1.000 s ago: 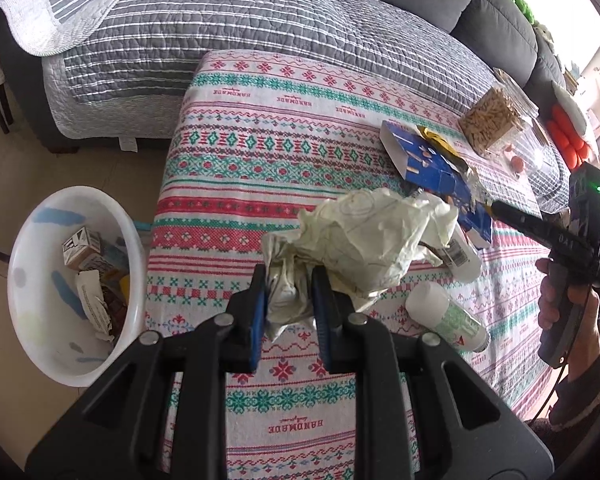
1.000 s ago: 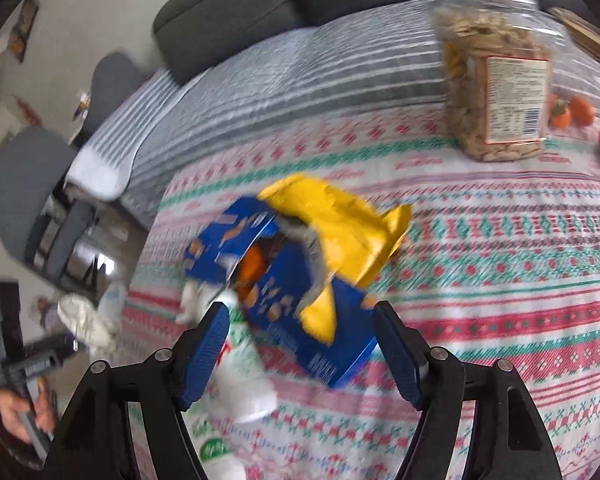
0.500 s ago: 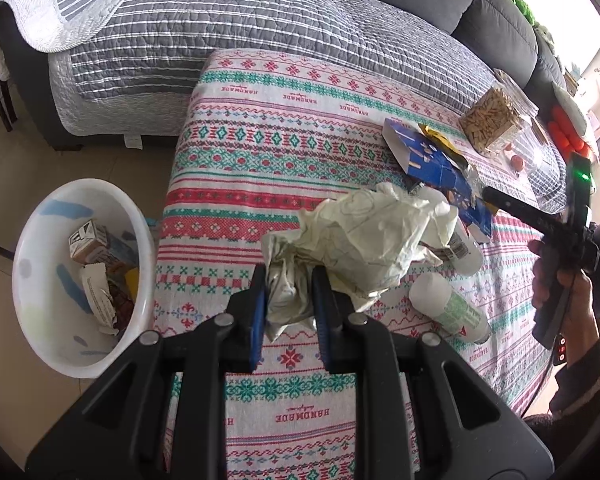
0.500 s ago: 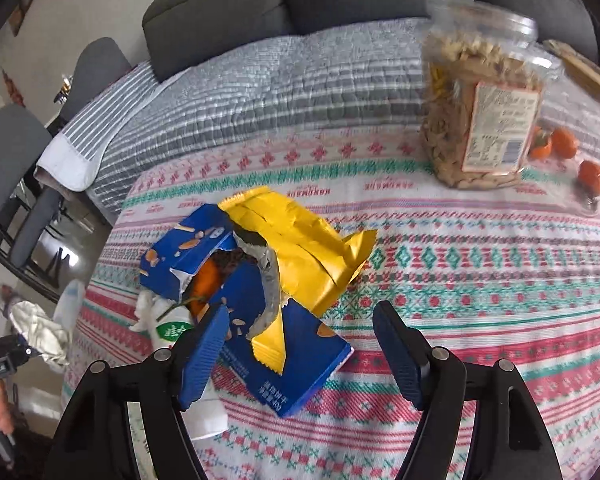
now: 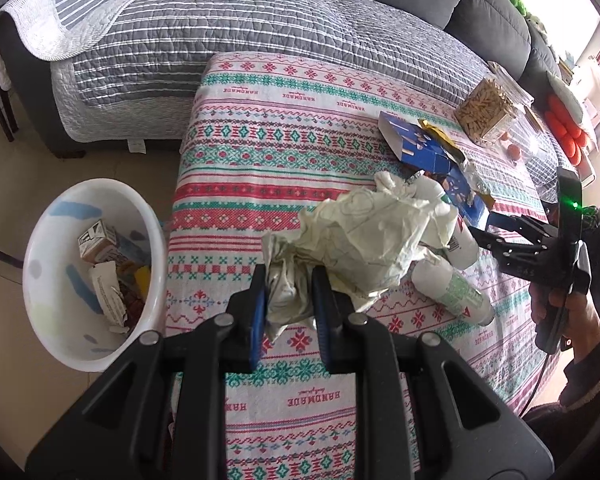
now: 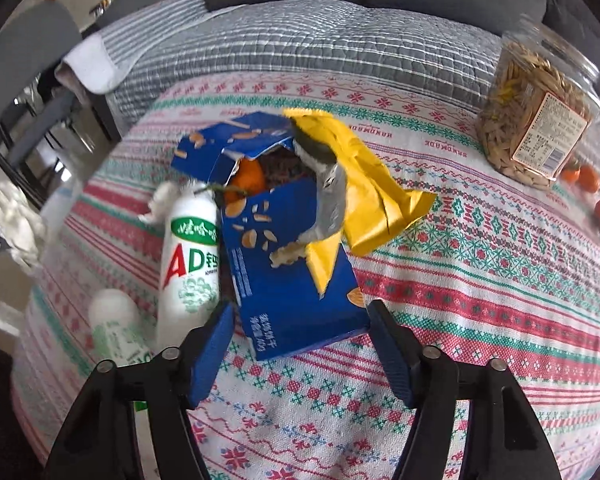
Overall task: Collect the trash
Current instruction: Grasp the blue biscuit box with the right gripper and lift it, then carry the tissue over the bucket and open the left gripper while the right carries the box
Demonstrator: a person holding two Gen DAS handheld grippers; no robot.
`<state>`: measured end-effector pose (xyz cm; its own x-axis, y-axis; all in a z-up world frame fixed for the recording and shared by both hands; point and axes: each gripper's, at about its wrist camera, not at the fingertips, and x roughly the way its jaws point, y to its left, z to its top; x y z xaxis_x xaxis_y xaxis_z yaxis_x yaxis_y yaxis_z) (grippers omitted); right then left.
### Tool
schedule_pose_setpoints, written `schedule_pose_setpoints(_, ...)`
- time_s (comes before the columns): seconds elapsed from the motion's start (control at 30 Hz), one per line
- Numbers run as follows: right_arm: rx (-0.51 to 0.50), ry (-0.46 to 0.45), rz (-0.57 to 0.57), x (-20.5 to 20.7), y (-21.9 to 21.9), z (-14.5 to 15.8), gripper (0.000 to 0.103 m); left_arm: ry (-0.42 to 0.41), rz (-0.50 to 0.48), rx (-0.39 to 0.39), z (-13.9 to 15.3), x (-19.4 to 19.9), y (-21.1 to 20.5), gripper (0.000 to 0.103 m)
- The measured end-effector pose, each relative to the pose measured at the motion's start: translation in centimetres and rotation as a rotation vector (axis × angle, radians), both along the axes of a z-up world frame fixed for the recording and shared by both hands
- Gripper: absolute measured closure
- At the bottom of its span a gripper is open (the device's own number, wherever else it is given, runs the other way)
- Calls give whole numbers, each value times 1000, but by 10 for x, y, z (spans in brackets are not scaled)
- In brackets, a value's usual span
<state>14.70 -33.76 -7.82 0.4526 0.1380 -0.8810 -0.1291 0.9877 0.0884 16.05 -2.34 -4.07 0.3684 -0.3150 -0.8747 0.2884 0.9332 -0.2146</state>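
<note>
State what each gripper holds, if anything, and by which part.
The left gripper pinches the crumpled paper by its lower twisted end. The right gripper, jaws just closing, straddles the blue box's near end, not yet gripping.

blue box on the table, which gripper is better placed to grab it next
Right. The right gripper is open, closing around the blue box. The left gripper is shut on the crumpled paper.

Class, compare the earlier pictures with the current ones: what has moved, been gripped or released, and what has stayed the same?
The right gripper has come in closer over the blue snack box; its fingers have just been closing around the box's near end, not yet pressing it. The left gripper stays clamped on the crumpled paper. The bottles and the white bin are unchanged.
</note>
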Motion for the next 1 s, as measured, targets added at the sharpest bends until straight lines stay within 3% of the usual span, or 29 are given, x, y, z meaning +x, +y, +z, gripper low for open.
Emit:
schedule_pose_setpoints(0.17, -41, -5, -15, -3, 7, 3, 40, -6, -5, 3, 1, -4, 1, 80)
schedule_pose_setpoints(0.53, 34, -76, -35, -31, 5, 56, 41, -19, 17, 6, 4, -4, 11, 80)
schedule_pose_setpoints(0.8, 96, -127, -26, -43, 26, 88, 41, -41, 79, 6, 12, 2, 33, 80)
schedule_pose_setpoints(1.0, 118, -95, -13, -37, 58, 87, 41, -49, 163, 26, 12, 7, 66, 80)
